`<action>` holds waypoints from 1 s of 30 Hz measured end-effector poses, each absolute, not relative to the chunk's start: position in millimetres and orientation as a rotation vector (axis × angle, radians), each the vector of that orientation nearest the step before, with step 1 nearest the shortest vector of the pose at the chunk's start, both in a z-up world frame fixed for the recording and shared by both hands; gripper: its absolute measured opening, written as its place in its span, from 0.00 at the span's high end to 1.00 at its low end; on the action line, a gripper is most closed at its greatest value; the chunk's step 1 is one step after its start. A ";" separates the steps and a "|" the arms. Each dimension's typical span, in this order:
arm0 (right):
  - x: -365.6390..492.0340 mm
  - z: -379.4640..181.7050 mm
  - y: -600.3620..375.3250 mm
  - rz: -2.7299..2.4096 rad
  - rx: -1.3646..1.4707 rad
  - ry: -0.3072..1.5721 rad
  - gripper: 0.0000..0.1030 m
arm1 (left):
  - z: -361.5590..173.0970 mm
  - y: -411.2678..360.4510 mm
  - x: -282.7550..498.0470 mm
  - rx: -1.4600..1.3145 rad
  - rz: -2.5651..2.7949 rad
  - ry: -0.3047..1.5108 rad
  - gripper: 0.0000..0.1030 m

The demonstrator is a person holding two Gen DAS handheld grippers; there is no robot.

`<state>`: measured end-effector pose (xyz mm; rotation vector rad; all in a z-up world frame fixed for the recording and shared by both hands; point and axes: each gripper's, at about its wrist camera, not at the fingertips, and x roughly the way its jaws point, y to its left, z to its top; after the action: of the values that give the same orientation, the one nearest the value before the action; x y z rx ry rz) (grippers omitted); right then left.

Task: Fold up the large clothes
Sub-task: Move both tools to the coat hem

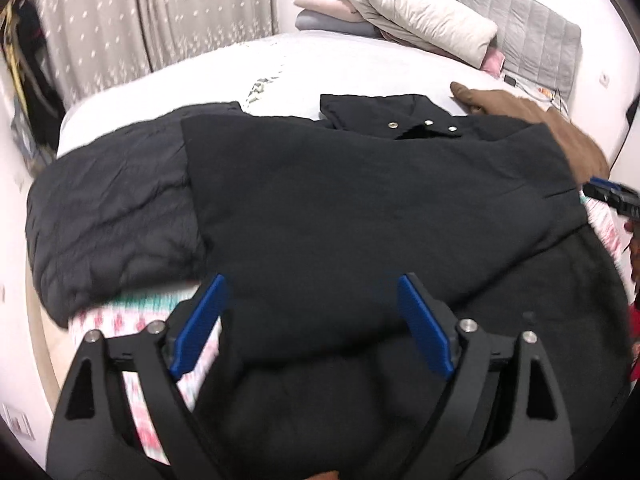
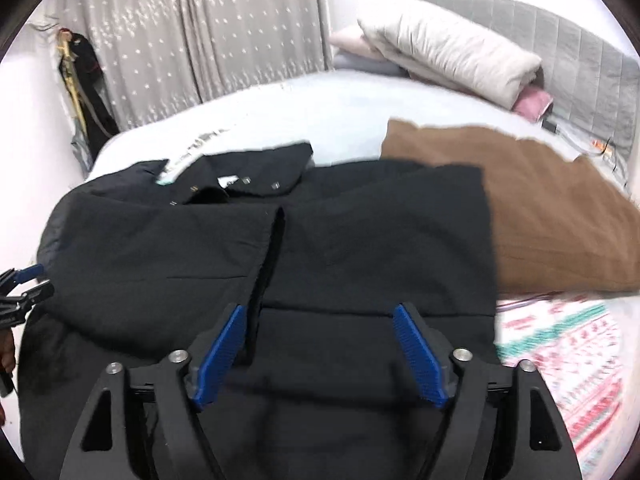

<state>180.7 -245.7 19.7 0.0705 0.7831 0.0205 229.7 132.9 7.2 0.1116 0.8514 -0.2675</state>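
Blue-padded left gripper [image 1: 308,284] nearest the lens, fingers spread wide, released, nothing between them. Hovering above the near part of the black coat [image 1: 360,208], pointed toward its collar. Whether the pads touch the cloth: cannot tell. Right gripper [image 2: 318,314] likewise spread, released, empty, poised above the coat's near hem, aimed along the front placket seam.

Black coat [image 2: 280,264] spread flat on the bed [image 2: 320,112], collar with metal snaps at the far end, body reaching from the collar down under both sets of fingers. One sleeve folded across the coat's front panel.

Left wrist view only: quilted dark lining panel [image 1: 112,216] turned out on the coat's left side; right gripper's tip [image 1: 612,196] at the coat's right edge, with a bit of a hand below it. Right wrist view only: left gripper's tip [image 2: 24,284] at the coat's left edge; full spread of a brown garment [image 2: 552,216] right of the coat, tucked partly beneath it.

Patterned pink-and-green blanket [image 2: 560,360] under the coat, showing at its near right corner. Folded cream duvet [image 2: 452,52] and grey headboard [image 2: 580,60] beyond the coat's collar. Grey curtain [image 1: 140,20] beyond the coat, far left.
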 end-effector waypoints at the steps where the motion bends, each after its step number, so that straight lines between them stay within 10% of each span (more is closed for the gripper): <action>1: 171.9 26.3 -245.8 0.017 0.057 0.777 0.19 | 12.7 131.6 222.1 0.106 -0.258 0.858 0.14; 18: 8.2 72.0 -268.0 0.060 0.053 0.915 0.14 | 62.8 116.6 67.5 0.173 -0.214 0.942 0.06; 30: -80.3 23.6 -303.8 0.130 0.220 1.062 0.14 | 6.9 190.0 8.4 0.107 -0.315 1.068 0.06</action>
<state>-80.3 -303.8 23.6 0.2200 1.0620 0.1296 8.4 190.0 6.9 0.1074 1.0677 -0.3151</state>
